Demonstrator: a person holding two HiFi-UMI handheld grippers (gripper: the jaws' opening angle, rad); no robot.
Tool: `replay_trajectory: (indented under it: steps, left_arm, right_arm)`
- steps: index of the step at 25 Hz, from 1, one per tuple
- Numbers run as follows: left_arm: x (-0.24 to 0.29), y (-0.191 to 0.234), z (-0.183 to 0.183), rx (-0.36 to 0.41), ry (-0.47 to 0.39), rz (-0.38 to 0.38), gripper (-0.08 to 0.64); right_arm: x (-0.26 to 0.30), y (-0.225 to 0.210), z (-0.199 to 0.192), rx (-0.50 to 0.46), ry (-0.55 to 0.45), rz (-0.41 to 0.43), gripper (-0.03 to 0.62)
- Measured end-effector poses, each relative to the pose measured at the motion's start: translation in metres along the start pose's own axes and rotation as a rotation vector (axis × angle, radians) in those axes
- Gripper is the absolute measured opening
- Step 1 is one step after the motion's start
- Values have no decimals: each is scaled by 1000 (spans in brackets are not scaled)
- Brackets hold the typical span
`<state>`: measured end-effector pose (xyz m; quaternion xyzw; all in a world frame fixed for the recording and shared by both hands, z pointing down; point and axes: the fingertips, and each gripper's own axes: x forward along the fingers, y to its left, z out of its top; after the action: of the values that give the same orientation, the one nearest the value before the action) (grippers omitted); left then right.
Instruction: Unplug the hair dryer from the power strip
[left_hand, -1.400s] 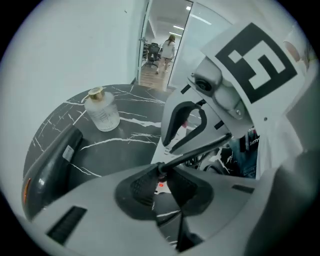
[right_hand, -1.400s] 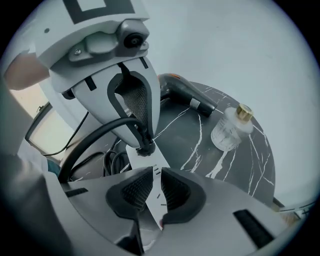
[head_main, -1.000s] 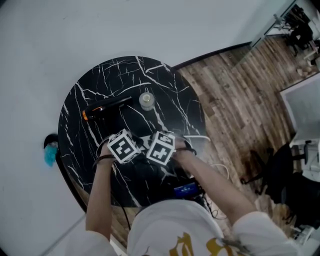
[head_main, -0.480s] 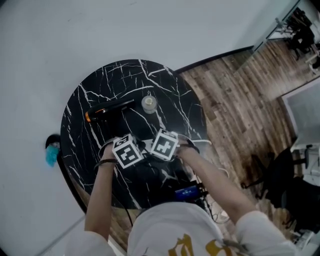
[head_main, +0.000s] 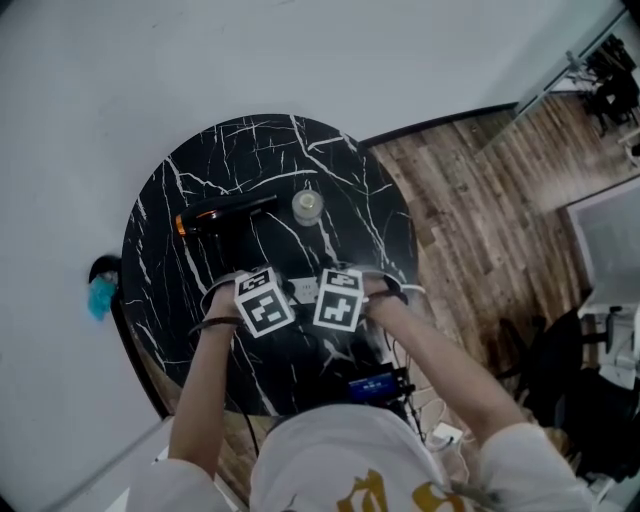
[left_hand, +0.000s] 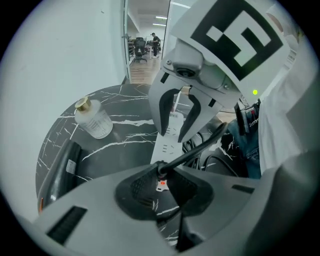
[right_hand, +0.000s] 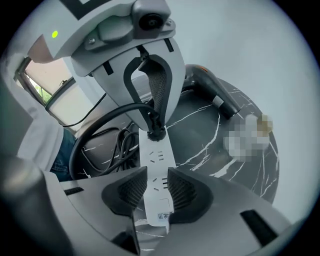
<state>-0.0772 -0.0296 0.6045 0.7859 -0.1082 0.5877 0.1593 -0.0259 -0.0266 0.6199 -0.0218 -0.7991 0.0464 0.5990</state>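
Right gripper (right_hand: 152, 189): cube rolling since the earlier frame, jaws having just been opening wide, straddling the power strip (right_hand: 156, 157) without pressing. Left gripper (left_hand: 161, 181): clamping the plug (right_hand: 153, 133) (strip's end socket). Hair dryer (head_main: 225, 212): lying near the table (head_main: 250, 150) far-left edge. Likely best: re-pinning strip, pulling plug straight.

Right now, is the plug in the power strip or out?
In: the plug sits flush on the power strip, left gripper shut on it.
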Motion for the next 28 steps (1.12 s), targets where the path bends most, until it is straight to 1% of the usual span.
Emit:
replay_trajectory:
  steps: [2,4,7,8,10,13,16,19,23,24,28]
  left_arm:
    - [0,-2,-1,30,25,25,51]
    - [1,-2,-2,32,30,29,51]
    - [1,1,-1,-27,-13,-35,51]
    - [1,1,0,-33,-18,-45,51]
    - [0,0,-1,-8,-5,-28,51]
    - [1,-3,-1,44,15,9,51]
    - [0,-3,-3,60,24,28,51]
    - [0,-4,-3,40,16,22,51]
    - [0,-1,-1,-38,-46,-8,51]
    - [0,-1,0,-37,-49,-4,51]
    - [0,-5,-3,26,-16,12,51]
  right_arm:
    - [0,1,0,13,9,1,121]
    - [0,1,1,12,19,-3,120]
    - [0,-1,0,13,30,-9,120]
    - [0,-1,0,19,32,-5,121]
    - [1,0,0,32,34,3,120]
    - [2,0,0,33,21,-13,120]
    - [3,1,0,25,22,-27,120]
    - [3,1,0,28,51,-31,120]
    - [2,1,-1,38,46,-28,120]
    - [2,1,-1,43,43,-29,120]
    - [3,1,0,57,36,-34,120]
